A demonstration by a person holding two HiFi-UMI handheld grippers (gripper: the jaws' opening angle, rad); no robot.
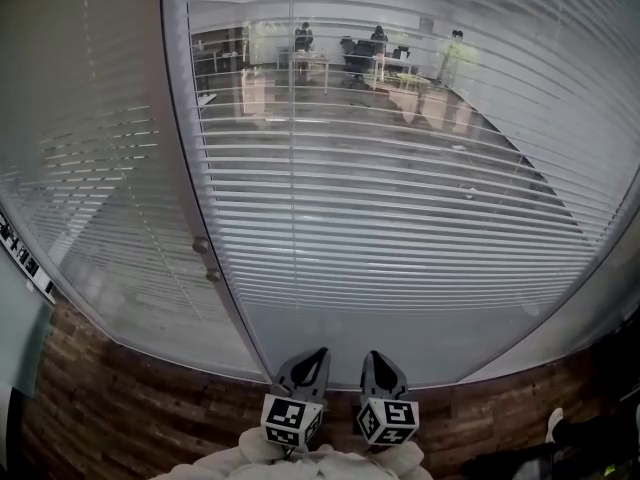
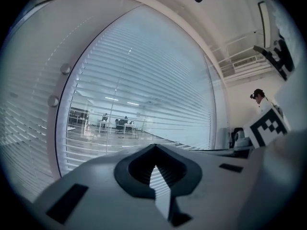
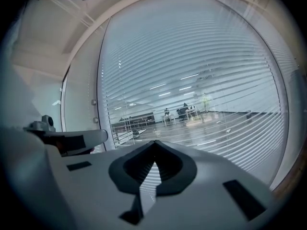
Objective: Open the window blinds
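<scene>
Left gripper (image 2: 154, 146) and right gripper (image 3: 154, 143) fingers together, empty, before blinds (image 1: 400, 168); wood floor (image 1: 150, 408) in head view.

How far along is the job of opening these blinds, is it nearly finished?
Done, it seems: the slats of the wide blinds lie flat enough that the office behind shows through. In hand: nothing; the left gripper and right gripper are both shut, empty, and clear of the knobs on the frame. Left: perhaps the side blinds on the left pane, which look more closed.

White horizontally striped blinds (image 1: 400, 188); dark brown plank-patterned floor (image 1: 130, 408).
</scene>
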